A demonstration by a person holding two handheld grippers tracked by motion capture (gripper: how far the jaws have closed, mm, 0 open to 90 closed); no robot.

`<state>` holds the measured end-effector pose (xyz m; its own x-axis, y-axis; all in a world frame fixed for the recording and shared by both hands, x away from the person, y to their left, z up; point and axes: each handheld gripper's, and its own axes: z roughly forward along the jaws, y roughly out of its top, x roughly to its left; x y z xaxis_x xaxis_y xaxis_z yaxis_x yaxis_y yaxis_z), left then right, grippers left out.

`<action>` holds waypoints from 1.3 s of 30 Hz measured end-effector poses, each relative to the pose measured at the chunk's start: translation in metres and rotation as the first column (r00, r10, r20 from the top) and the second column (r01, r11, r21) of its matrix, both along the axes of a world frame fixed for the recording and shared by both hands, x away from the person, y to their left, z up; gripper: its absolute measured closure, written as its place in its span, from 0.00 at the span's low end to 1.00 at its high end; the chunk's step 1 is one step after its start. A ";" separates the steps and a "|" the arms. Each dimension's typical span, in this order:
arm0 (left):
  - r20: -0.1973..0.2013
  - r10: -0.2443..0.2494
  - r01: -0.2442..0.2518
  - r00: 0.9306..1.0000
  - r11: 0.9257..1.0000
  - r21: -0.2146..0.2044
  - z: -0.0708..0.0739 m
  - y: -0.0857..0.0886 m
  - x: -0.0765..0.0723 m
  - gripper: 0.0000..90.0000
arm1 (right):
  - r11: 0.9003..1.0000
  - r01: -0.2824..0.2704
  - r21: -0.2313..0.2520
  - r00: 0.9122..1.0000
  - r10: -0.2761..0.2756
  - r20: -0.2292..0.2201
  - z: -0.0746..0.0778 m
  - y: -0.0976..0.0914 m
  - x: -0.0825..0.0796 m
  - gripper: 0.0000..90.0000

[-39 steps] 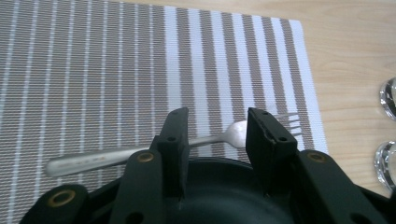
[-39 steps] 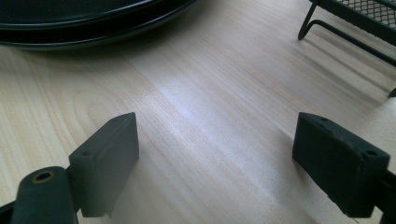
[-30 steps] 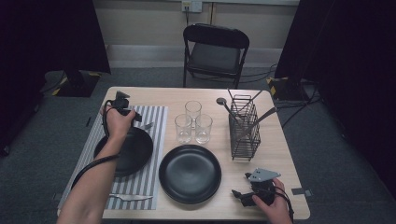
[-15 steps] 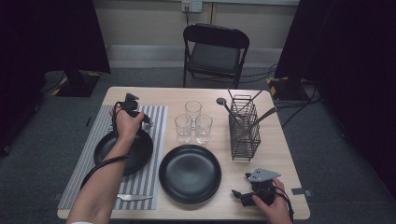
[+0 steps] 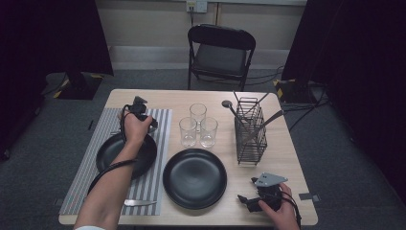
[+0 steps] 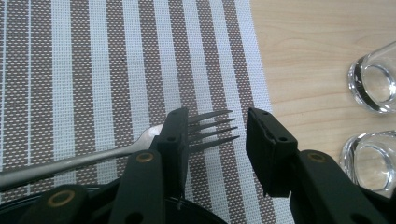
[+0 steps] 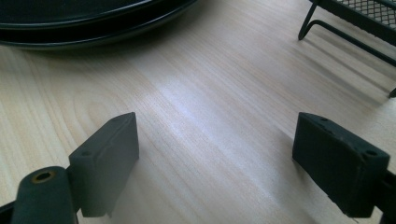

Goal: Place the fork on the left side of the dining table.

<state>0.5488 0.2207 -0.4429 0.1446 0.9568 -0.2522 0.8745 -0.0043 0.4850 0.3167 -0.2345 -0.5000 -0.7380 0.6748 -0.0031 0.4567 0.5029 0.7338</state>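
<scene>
My left gripper (image 5: 140, 109) hangs over the far end of the striped placemat (image 5: 158, 143), which runs along the table's (image 5: 287, 158) left edge. Seen in the left gripper view (image 6: 215, 135), its jaws stand partly spread, pads pressing on nothing. The fork (image 6: 140, 142) lies flat on the placemat under them: its tines poke out past the left jaw into the gap, the handle runs off toward the left of that view, and I cannot tell whether the left jaw touches it. The rim of a black plate (image 5: 125, 154) on the placemat sits just beneath the gripper, toward me. Three glasses (image 5: 197, 125) stand grouped on the bare wood near the placemat's right edge, toward the far middle of the table.

My right gripper (image 5: 253, 199) rests low near the table's near right corner, jaws spread wide over bare wood (image 7: 215, 135) with nothing between them. A second black plate (image 5: 194, 178) lies just to its left at the near edge, and the wire cutlery rack (image 5: 250, 129) stands beyond it toward the right edge.
</scene>
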 end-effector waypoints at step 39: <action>-0.009 -0.014 0.014 1.000 1.000 -0.005 -0.013 -0.009 0.006 0.80 | 1.000 -0.001 0.000 1.000 0.001 0.001 0.000 0.000 0.000 0.15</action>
